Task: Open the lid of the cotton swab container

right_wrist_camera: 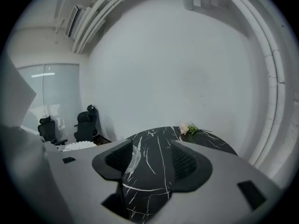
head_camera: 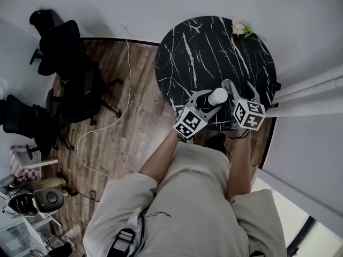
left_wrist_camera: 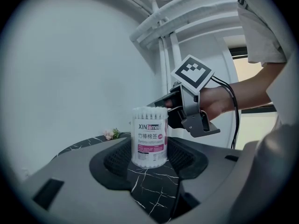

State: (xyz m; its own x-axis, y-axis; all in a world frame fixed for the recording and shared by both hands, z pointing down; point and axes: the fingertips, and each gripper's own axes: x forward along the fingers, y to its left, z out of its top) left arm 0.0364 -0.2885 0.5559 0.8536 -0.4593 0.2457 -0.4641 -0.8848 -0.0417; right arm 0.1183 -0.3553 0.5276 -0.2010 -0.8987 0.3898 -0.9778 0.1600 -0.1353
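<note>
The cotton swab container (head_camera: 217, 96) is a clear tub with a pink and white label. It stands upright near the front edge of the round black marble table (head_camera: 203, 47). My left gripper (head_camera: 213, 103) is shut on it, with the tub (left_wrist_camera: 149, 139) pressed between both pads. Bare swab tips show at its top. My right gripper (head_camera: 239, 90) hangs just behind and beside the tub. Its jaws (right_wrist_camera: 152, 160) stand about a tub's width apart on a clear lid (right_wrist_camera: 132, 157), which shows only as a faint sheen by the left pad. The swab tips (right_wrist_camera: 79, 146) lie at the far left.
A small pink flower sprig (head_camera: 239, 29) lies at the table's far edge. Black office chairs (head_camera: 69, 74) and a white cable (head_camera: 107, 127) are on the wooden floor to the left. A white wall and window frame close off the right side.
</note>
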